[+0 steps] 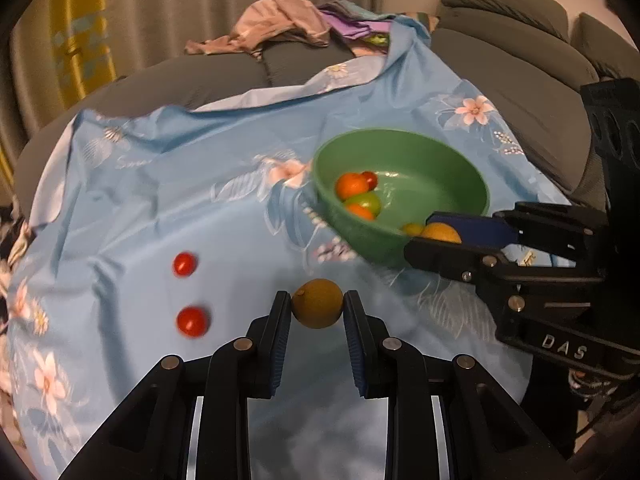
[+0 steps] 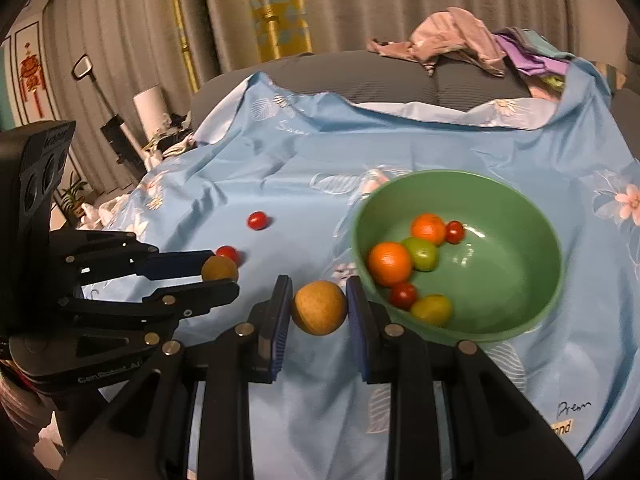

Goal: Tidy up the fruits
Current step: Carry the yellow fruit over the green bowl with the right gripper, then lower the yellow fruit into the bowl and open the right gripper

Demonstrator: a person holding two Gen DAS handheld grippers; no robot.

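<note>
My left gripper point(image 1: 317, 306) is shut on a brown-yellow round fruit point(image 1: 317, 309) above the blue cloth; it also shows in the right wrist view point(image 2: 219, 270). My right gripper point(image 2: 319, 308) is shut on a similar yellow-orange fruit point(image 2: 319, 307), just left of the green bowl point(image 2: 532, 216); in the left wrist view this gripper point(image 1: 436, 232) sits at the bowl's near rim point(image 1: 400, 136). The bowl holds two oranges point(image 2: 389, 264), a green fruit point(image 2: 421, 254), small red tomatoes point(image 2: 403, 295) and a yellow-green fruit point(image 2: 432, 310). Two red tomatoes point(image 1: 185, 265) point(image 1: 192, 321) lie on the cloth.
A blue floral cloth point(image 1: 200, 208) covers a grey sofa point(image 1: 520, 80). Crumpled pink and purple clothes point(image 1: 280, 20) lie at the back. Curtains hang behind. A white roll and clutter point(image 2: 150, 112) stand beyond the cloth's left edge.
</note>
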